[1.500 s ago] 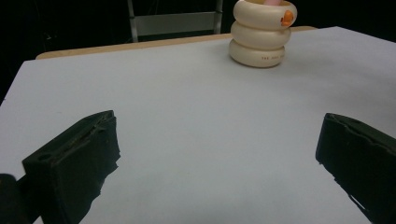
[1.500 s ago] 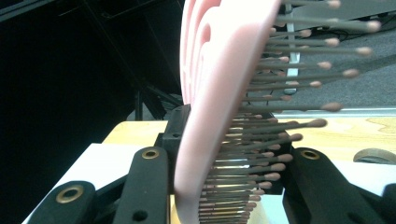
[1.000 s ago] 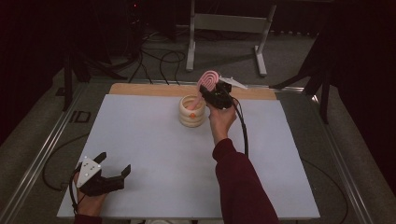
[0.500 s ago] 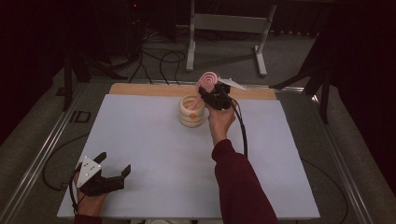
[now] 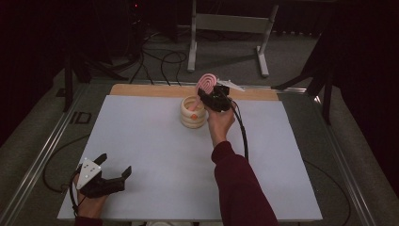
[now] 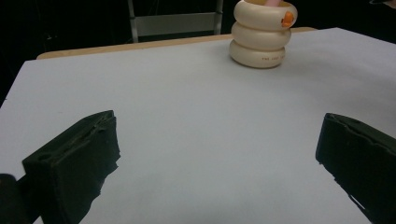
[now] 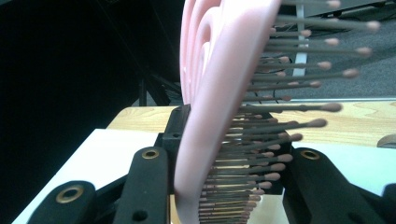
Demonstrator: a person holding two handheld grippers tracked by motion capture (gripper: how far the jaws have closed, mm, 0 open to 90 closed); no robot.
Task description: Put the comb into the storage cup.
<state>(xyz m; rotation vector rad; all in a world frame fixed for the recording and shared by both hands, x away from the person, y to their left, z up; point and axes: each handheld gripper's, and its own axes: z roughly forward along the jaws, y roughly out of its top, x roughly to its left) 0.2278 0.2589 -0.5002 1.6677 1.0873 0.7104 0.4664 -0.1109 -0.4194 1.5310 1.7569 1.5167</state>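
Near the far edge of the bench (image 5: 141, 141), toward its middle, held above the surface:

Item: pink hairbrush (image 5: 206, 83), oval head with concentric ribs on the back and long thin bristles tipped with small balls, seen close in the right gripper view (image 7: 219, 93). It stands on edge, pinched in the right hand-held gripper (image 5: 212, 96), whose jaws press on the head from both faces, one on the smooth back, the other in among the bristles. The handle is not visible.

Handling, by judgement: light, moulded plastic, stiff in the body, springy in the bristles. The back is smooth and may slip; the bristle side yields, so a grip across the head can creep. A firmer hold would be the rim of the head or the handle. Not fragile, though bristles could bend under hard clamping.

Adjacent: cream ringed holder (image 5: 193, 112), three stacked rolls with an orange mark, standing just beside and below the brush; it shows at the far end of the left gripper view (image 6: 261, 37).

Also: left hand-held gripper (image 5: 113, 176), jaws spread wide, nothing between them, resting at the near left corner, well apart from the brush.
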